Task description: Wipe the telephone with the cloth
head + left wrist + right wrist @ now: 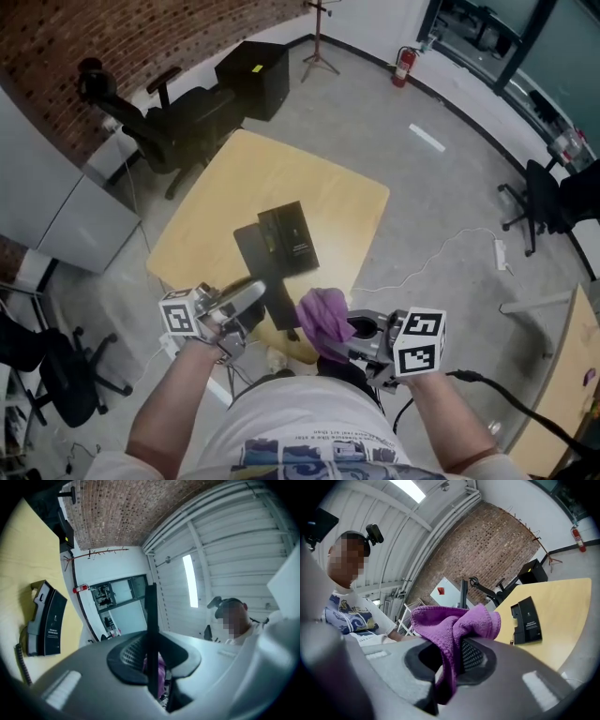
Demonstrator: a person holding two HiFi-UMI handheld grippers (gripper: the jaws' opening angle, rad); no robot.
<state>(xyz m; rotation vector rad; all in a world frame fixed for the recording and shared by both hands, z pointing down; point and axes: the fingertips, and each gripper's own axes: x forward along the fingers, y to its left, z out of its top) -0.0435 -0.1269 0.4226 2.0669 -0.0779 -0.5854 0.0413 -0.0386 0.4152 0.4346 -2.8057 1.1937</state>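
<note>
cloth (pixel 454 620) clamped in right tongs (pixel 455 660) near the table (pixel 356 202) edge, left tongs (pixel 151 663) pinching a thin dark panel (pixel 150 616), telephone (pixel 289 240) mid-table and untouched; i'd land the loose fold flat on it, light strokes.

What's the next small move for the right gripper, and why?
Probably carry the right gripper forward and down until the purple cloth meets the telephone. Its jaws are shut on the cloth, but the cloth hangs at the near edge of the table, apart from the telephone, so nothing is being wiped.
</note>
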